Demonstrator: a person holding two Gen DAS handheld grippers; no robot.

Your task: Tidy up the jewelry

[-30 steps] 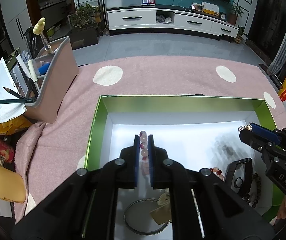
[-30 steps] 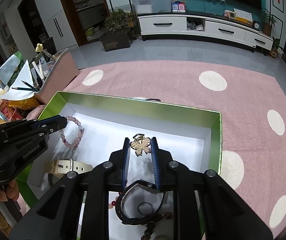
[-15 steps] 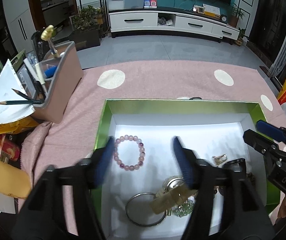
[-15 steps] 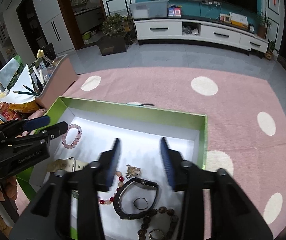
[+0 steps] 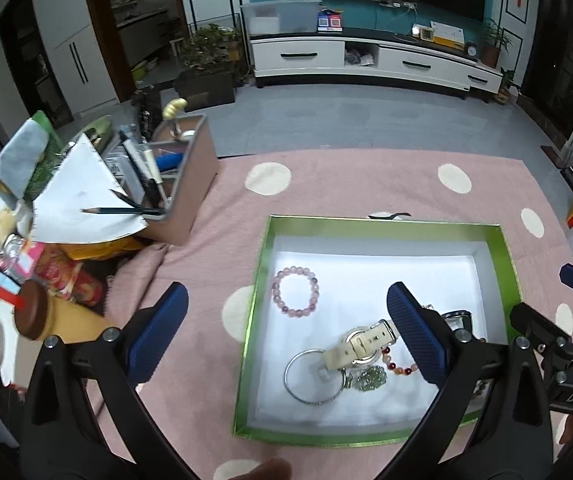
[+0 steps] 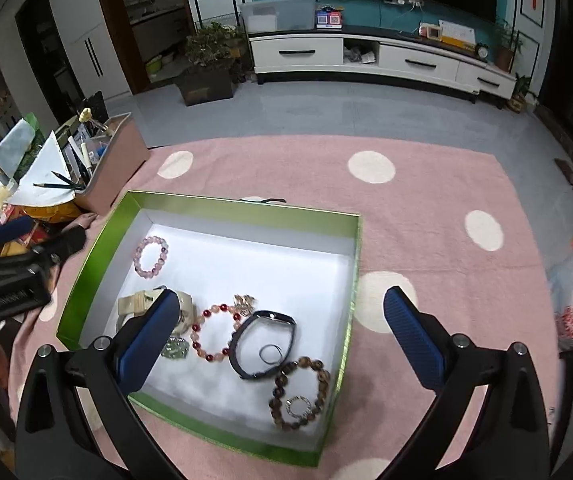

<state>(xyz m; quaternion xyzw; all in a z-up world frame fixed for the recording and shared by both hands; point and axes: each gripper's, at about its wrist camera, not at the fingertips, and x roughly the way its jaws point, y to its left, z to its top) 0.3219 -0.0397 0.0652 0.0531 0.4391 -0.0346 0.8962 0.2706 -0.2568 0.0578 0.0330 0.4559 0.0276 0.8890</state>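
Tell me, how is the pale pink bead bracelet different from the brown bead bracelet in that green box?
The pink bead bracelet has small, pale beads; the brown bead bracelet has bigger, dark mottled ones and makes a wider loop. The pink one lies alone near the green box's far left corner; the brown one lies by the near right wall, beside a black band, with a small sparkly ring inside its loop. Both lie flat inside the box.

Both wrist cameras look steeply down along their own fingers from close above. Left view faces the green-rimmed box (image 5: 502,256) ahead-right of its gripper; right view, ahead-left (image 6: 98,248). Both share the box interior.
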